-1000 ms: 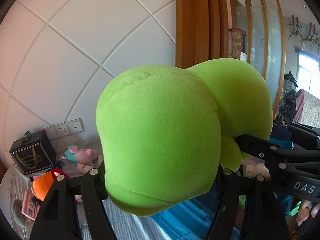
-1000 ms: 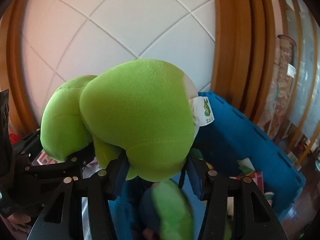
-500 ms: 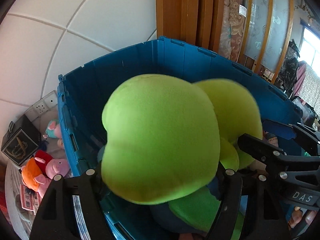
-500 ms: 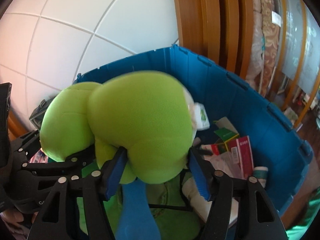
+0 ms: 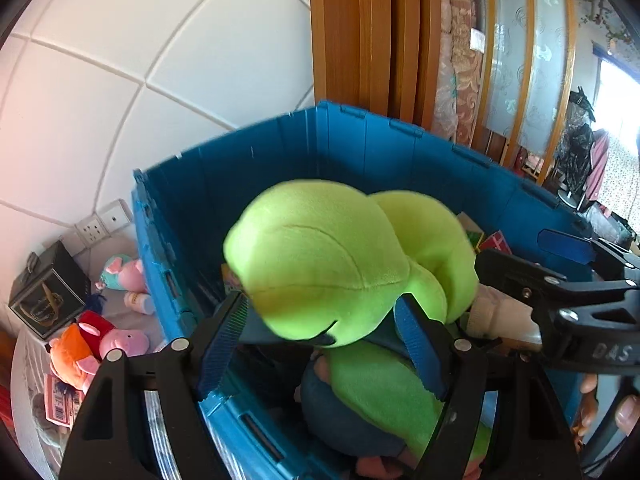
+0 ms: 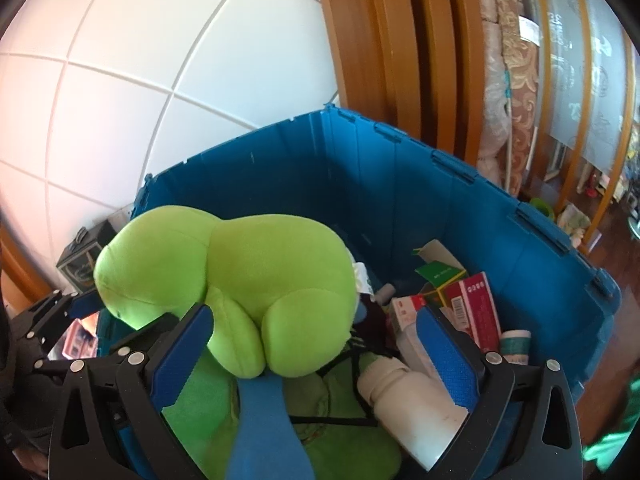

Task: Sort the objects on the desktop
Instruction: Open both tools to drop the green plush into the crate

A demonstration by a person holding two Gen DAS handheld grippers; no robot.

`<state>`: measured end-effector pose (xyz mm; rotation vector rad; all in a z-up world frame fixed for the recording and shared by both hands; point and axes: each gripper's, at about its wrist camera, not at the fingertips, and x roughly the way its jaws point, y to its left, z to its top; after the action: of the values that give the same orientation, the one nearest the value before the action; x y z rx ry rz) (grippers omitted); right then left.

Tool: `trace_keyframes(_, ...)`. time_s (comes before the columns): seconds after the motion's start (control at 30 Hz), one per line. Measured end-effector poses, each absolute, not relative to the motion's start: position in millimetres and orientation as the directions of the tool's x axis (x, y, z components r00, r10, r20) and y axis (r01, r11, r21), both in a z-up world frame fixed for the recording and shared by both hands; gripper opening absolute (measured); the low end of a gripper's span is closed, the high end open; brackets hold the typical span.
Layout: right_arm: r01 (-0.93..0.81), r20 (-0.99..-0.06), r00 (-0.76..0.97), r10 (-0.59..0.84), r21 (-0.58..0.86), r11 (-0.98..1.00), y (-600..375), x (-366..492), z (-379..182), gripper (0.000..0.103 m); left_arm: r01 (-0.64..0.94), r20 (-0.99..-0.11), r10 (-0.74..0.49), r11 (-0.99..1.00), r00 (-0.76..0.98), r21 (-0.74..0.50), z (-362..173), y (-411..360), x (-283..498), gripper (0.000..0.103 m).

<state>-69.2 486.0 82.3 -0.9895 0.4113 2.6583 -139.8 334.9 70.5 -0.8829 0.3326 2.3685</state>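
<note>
A big lime-green plush toy (image 5: pixel 332 256) lies inside the blue plastic crate (image 5: pixel 248 168), on top of other things. It also shows in the right wrist view (image 6: pixel 240 280), as does the crate (image 6: pixel 360 168). My left gripper (image 5: pixel 320 344) is open, its blue pads on either side of the plush. My right gripper (image 6: pixel 316 344) is open too, with its pads wide apart just in front of the plush.
The crate holds a white bottle (image 6: pixel 408 408), red boxes (image 6: pixel 476 312), green fabric (image 6: pixel 248 408) and a blue strap (image 6: pixel 268 432). Left of the crate are pink pig toys (image 5: pixel 120 340), an orange toy (image 5: pixel 72 356) and a black box (image 5: pixel 48 292). A white tiled wall (image 5: pixel 120 80) stands behind.
Both grippers lowered the green plush into the blue crate and opened. The plush now rests in the crate, free of the pads.
</note>
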Motion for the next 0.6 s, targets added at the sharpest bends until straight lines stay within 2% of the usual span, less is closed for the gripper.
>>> trace_keyframes(0.17, -0.369, -0.637, -0.741, 0.211, 0.125, -0.921, 474.5, -54.2, 95.7, 0.103, -0.596, -0.603, 0.458, -0.802, -0.653, 0.036, 86.1, 310.9, -119.7, 0.078)
trace_keyframes(0.6, -0.319, -0.539, -0.805, 0.249, 0.038, -0.947, 400.5, -29.7, 120.8, 0.103, -0.524, -0.562, 0.441, -0.852, -0.7, -0.016, 82.6, 228.3, -106.2, 0.078)
